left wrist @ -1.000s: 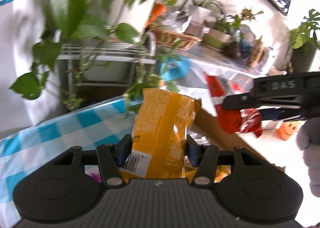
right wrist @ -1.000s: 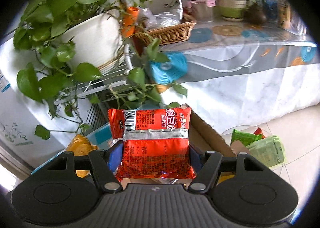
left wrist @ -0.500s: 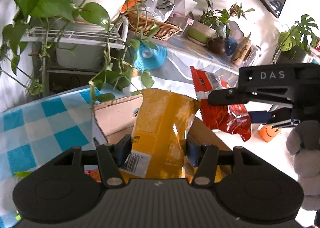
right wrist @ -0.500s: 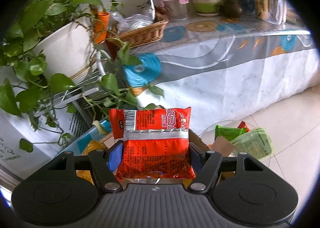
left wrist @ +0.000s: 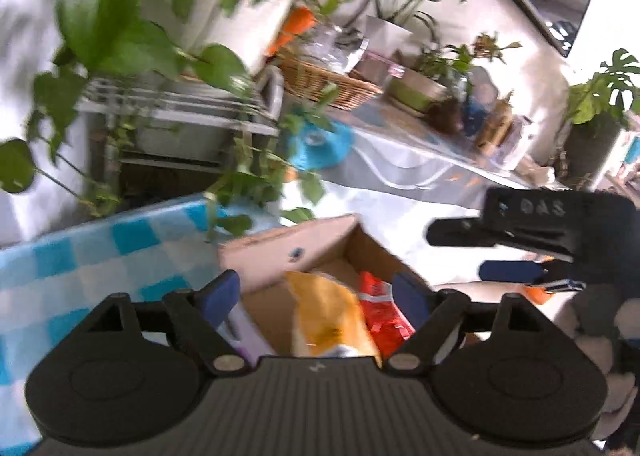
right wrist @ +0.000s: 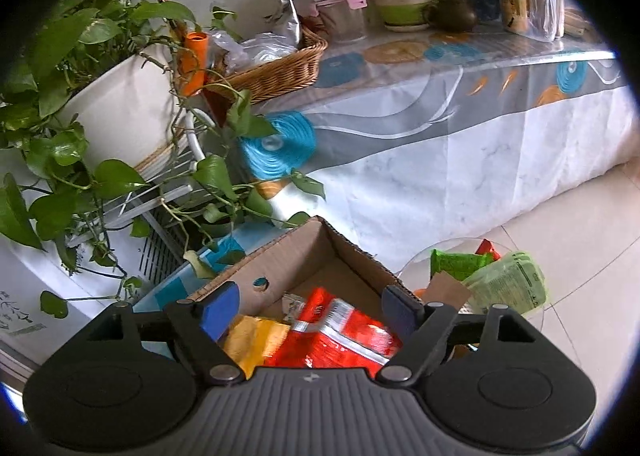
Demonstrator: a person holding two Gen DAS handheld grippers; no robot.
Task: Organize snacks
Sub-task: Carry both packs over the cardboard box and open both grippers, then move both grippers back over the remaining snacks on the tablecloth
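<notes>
An open cardboard box (left wrist: 280, 252) (right wrist: 296, 252) sits on the blue checked tablecloth (left wrist: 100, 256). A yellow snack bag (left wrist: 328, 320) (right wrist: 256, 340) and a red snack bag (left wrist: 384, 316) (right wrist: 340, 332) lie inside it. My left gripper (left wrist: 316, 292) is open and empty above the box. My right gripper (right wrist: 310, 306) is open and empty above the box too; it shows from the side in the left wrist view (left wrist: 472, 252).
Trailing green plants (right wrist: 72, 103) in a white pot on a wire rack stand behind the box. A long table (right wrist: 440, 103) holds a wicker basket (right wrist: 272, 71) and pots. A round glass stand with green snack bags (right wrist: 504, 280) is to the right, over tiled floor.
Both grippers opened and let go of their bags. The yellow bag and the red bag dropped into the cardboard box.
</notes>
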